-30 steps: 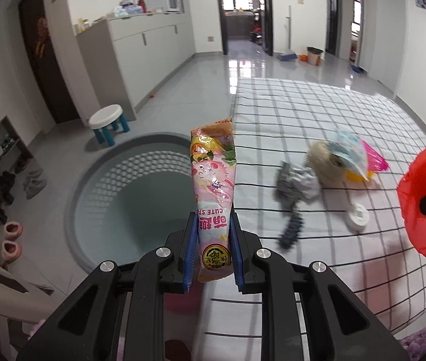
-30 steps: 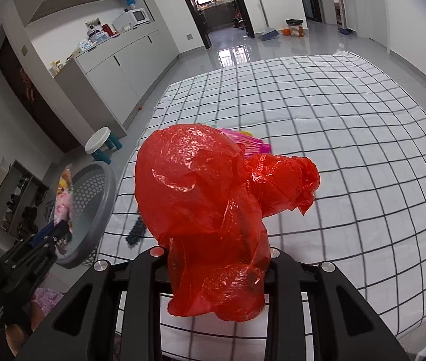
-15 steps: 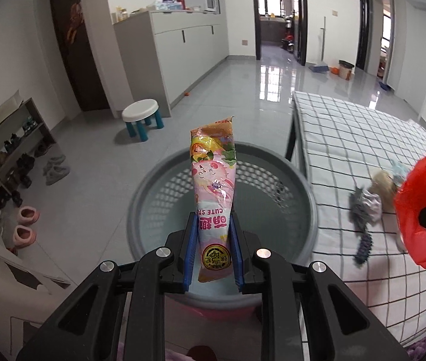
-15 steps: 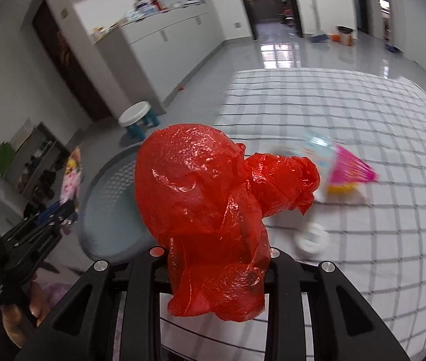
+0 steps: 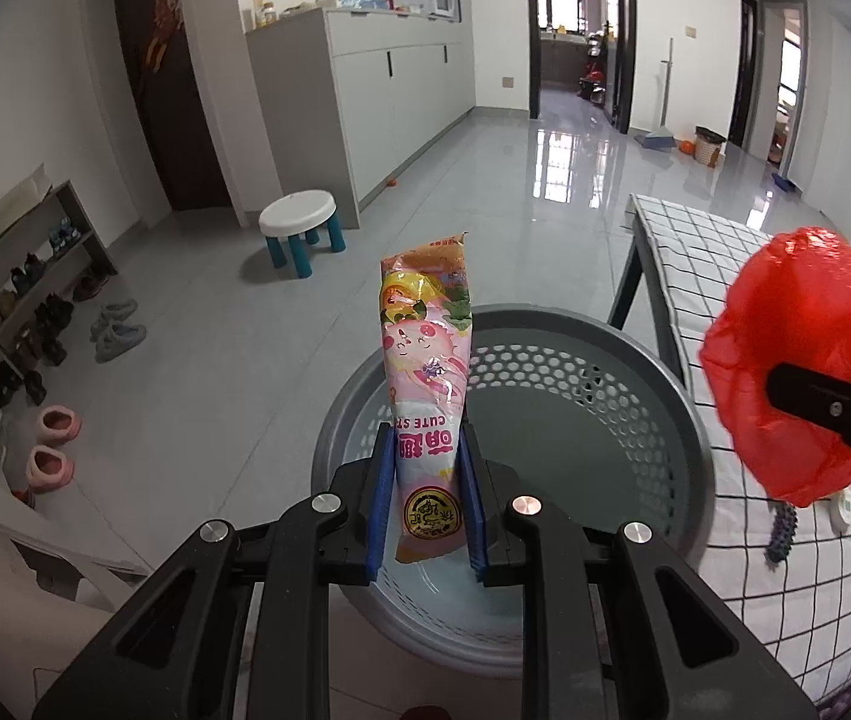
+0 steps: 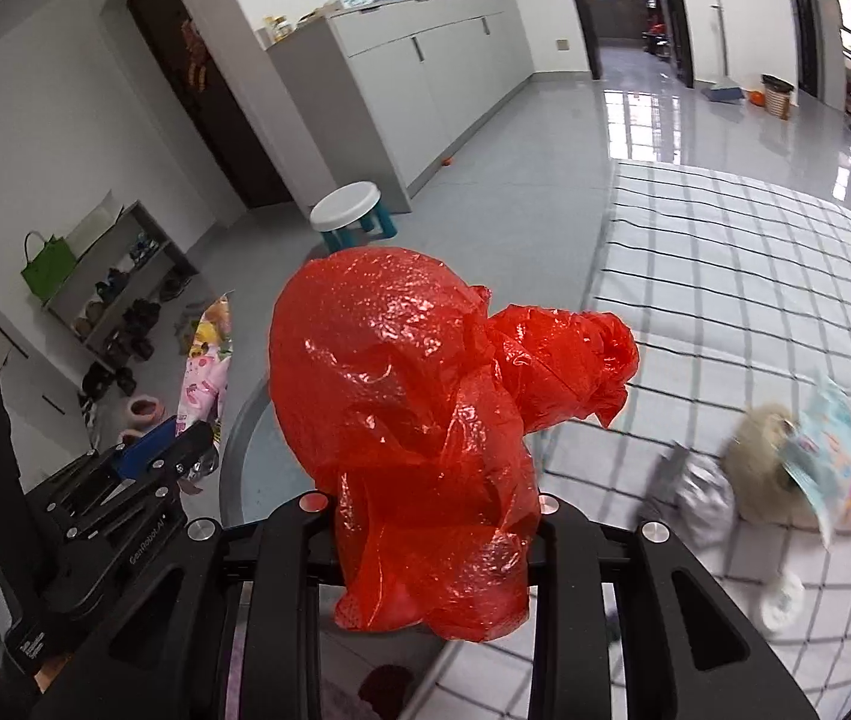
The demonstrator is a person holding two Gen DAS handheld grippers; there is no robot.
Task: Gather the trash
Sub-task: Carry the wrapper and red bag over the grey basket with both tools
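Observation:
My left gripper (image 5: 425,498) is shut on a pink snack wrapper (image 5: 425,372) and holds it upright over the near rim of a grey perforated basket (image 5: 581,360) on the floor. My right gripper (image 6: 431,510) is shut on a crumpled red plastic bag (image 6: 425,396), which hides its fingertips. The red bag also shows at the right of the left wrist view (image 5: 797,354), above the basket's right edge. The left gripper with the wrapper (image 6: 206,372) shows at the left of the right wrist view.
A table with a checked cloth (image 6: 755,312) stands right of the basket. On it lie a silver wrapper (image 6: 701,498), a beige lump under a blue-pink packet (image 6: 815,450), a white cap (image 6: 785,600) and a dark spiky piece (image 5: 782,531). A small stool (image 5: 299,228) and a shoe rack (image 5: 23,276) stand on the floor.
Both grippers have swung left from over the table to the basket. The basket now lies directly under the wrapper, and the red bag has come closer to its right rim.

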